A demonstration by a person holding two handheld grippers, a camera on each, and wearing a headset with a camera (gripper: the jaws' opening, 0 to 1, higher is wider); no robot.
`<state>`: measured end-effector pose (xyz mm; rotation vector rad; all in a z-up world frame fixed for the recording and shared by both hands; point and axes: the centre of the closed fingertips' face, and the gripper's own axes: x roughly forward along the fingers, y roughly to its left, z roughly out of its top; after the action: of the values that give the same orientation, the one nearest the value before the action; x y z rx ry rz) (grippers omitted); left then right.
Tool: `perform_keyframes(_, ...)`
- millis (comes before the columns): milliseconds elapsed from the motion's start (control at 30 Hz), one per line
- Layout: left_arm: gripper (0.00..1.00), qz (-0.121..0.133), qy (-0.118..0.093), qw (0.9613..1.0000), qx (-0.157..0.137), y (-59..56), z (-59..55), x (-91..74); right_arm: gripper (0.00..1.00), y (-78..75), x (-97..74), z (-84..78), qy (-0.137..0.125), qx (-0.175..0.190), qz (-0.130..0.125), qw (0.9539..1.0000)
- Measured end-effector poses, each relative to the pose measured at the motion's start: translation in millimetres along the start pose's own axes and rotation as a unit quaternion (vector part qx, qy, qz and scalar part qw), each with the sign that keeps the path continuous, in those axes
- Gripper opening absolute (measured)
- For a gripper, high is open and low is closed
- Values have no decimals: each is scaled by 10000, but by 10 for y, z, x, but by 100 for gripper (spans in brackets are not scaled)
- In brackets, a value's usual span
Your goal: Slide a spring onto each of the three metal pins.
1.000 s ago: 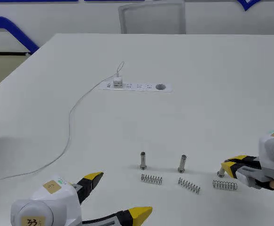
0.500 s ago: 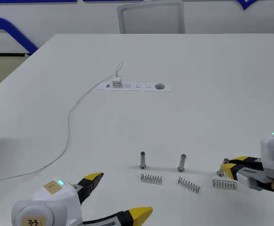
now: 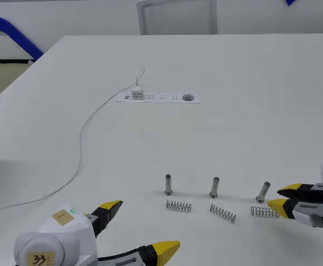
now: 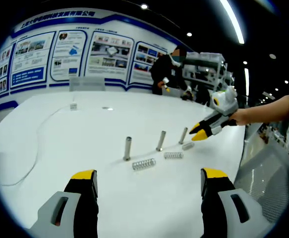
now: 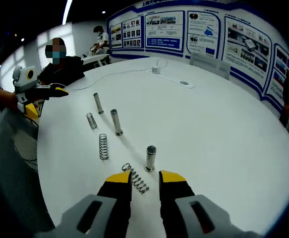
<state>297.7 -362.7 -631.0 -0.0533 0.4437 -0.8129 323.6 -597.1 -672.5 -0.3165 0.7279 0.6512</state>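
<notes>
**Now the right fingers are waiting at the right spring**

Three pins are standing up straight in a row on the white tabletop point(image 3: 233, 83). One spring is lying flat just in front of each pin.

The right spring point(image 3: 262, 211) is lying longways along the row, and one end is pointing at the right gripper point(image 3: 281, 198). In the right gripper view, that end is poking into the small gap between the fingers point(image 5: 119, 181). They are sitting a little apart and are not pinching it. The right pin point(image 3: 263, 192) is standing just behind this spring.

The left gripper point(image 3: 144, 224) is hovering low at the near side with its fingers spread wide, holding nothing. It is well apart from the left spring point(image 3: 179, 206). So the right gripper is the nearer one, and I am guessing it needs to pinch the spring, tip it upright and bring it over the pin's top.

A tag point(image 3: 37, 259) on the left gripper is showing "33". The wall posters point(image 4: 35, 59) are carrying writing too small to read.
</notes>
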Motion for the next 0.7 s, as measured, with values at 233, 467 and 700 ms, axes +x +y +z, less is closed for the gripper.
perform_keyframes(233, 88, 30, 39, 10000, -29, 17, -20, 1, 23, 23, 109, -167, 324, -531, 215, 9978)
perform_keyframes(467, 87, 59, 83, 9999, -38, 33, -41, 3, 23, 31, 167, -190, 358, -530, 405, 9971)
perform_keyframes(700, 87, 60, 122, 9999, -26, 31, -55, 10, 19, 101, 186, -210, 392, -639, 714, 9946)
